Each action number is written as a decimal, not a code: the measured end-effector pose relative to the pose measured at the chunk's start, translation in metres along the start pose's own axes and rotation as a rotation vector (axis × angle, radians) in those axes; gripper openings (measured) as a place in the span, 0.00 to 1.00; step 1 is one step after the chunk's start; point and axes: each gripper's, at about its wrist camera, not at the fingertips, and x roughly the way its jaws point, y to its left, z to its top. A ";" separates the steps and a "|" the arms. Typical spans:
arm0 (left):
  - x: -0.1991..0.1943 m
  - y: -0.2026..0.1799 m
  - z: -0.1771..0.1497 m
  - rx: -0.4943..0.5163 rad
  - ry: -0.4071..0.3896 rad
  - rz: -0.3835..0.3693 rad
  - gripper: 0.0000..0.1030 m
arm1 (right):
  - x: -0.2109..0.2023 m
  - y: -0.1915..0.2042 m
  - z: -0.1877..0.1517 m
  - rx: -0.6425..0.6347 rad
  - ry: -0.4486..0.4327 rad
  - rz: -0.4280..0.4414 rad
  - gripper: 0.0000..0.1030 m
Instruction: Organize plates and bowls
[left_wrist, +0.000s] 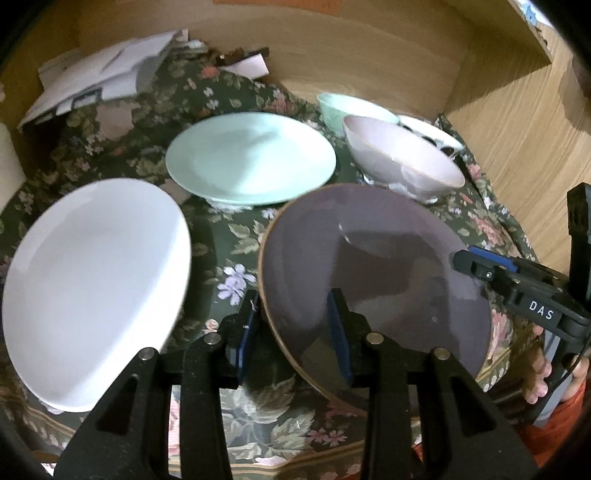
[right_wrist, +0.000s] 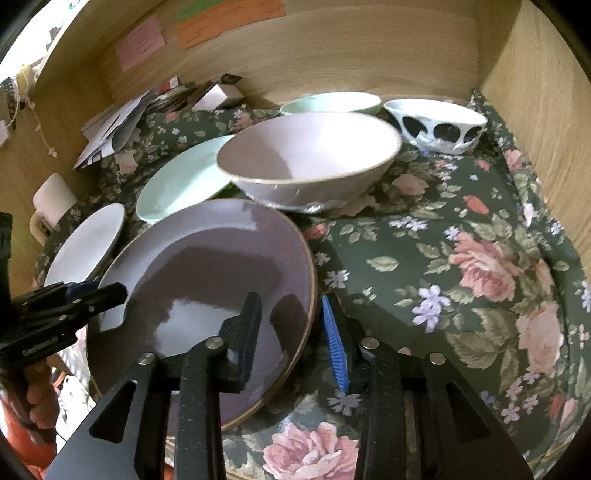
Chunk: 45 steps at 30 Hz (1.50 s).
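- The purple plate lies on a tabletop covered by a dark green flowered cloth, nearest the cameras, with a wooden wall behind and to the right.
- The left claw straddles the plate's near-left rim: one blue-padded finger is outside the rim and the other over the plate's inside. A gap shows between pads and rim, so the claw stands open around the rim, not clamped.
- The right claw straddles the plate's right rim the same way, with one finger over the plate's inside and the blue ribbed pad outside. It too stands open around the rim with space at the pads.
- A white plate lies left of the purple plate, apart from it.
- A mint-green plate lies behind both.
- A pink bowl stands upright behind the purple plate, its edge over the mint plate in the right wrist view.
- A green bowl stands behind the pink bowl, near the wall.
- A white bowl with black spots stands to the right of the green bowl.
- Loose papers lie in the back left corner.
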 end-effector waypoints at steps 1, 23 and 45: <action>-0.004 0.001 0.001 0.000 -0.012 0.006 0.37 | -0.003 0.000 0.002 0.001 -0.008 -0.002 0.31; -0.081 0.055 0.024 -0.053 -0.232 0.138 0.78 | -0.019 0.082 0.047 -0.173 -0.129 0.124 0.58; -0.082 0.157 0.009 -0.172 -0.175 0.260 0.88 | 0.045 0.172 0.063 -0.331 0.005 0.185 0.59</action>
